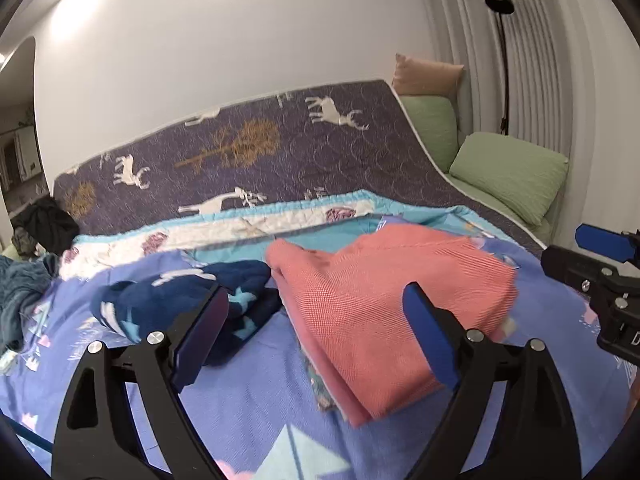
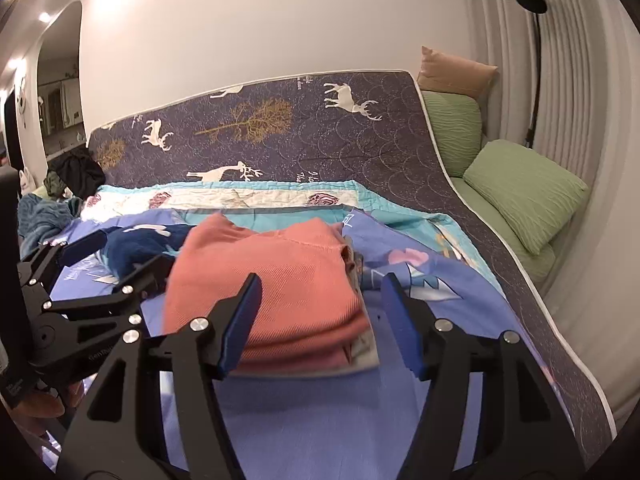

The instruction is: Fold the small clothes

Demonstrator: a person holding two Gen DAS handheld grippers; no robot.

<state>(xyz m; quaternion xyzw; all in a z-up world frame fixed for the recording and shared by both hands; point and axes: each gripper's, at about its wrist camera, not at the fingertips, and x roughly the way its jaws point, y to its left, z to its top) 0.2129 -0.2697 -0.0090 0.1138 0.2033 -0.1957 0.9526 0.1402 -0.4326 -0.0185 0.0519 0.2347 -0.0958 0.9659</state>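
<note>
A coral-pink knit garment [image 1: 392,300] lies folded on the lilac-blue sheet [image 1: 240,408]; in the right wrist view the pink garment [image 2: 280,280] shows stacked layers with a grey edge beneath. To its left lies a crumpled navy garment [image 1: 192,292] with white and light-blue shapes. My left gripper [image 1: 316,300] hangs open just before the pink garment's near-left part, with nothing pressed between its pads. My right gripper [image 2: 322,284] is open at the fold's near-right corner and touches nothing. Each gripper also shows in the other's view: the right gripper [image 1: 600,256] and the left gripper [image 2: 120,256].
A turquoise quilt [image 2: 240,196] and a dark purple deer-print bedspread [image 2: 320,140] lie behind the clothes. Green pillows [image 2: 524,192] and a tan pillow [image 2: 456,72] sit at the right by a black floor lamp [image 2: 534,60]. A heap of dark clothes [image 2: 76,172] lies at the far left.
</note>
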